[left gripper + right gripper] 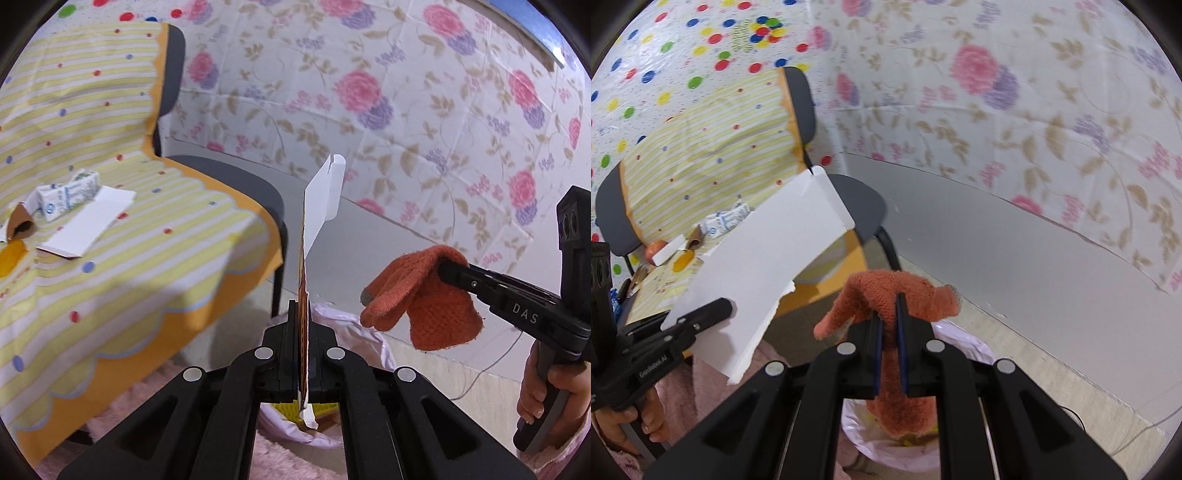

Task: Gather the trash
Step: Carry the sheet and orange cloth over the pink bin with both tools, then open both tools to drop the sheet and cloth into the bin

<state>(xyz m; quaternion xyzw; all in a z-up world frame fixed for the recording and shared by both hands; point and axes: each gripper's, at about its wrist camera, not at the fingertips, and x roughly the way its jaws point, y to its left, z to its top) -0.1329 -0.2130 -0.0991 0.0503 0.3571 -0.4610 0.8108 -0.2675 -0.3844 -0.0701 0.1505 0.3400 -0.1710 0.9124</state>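
Here, striped cloth [122, 258] over chair [236, 181], floral wall [406, 92]

1. Walls are covered in floral sheeting [388, 92], pink and purple blooms with tan leaves; a polka-dot sheet [665, 55] hangs on the left.
2. A grey chair [864, 206] wears a yellow-striped dotted cloth [92, 110] with orange scalloped edge.
3. A plain grey panel [997, 251] runs along the wall base.
4. Pale floor [1052, 350], with a thin cable [491, 365] lying across it.
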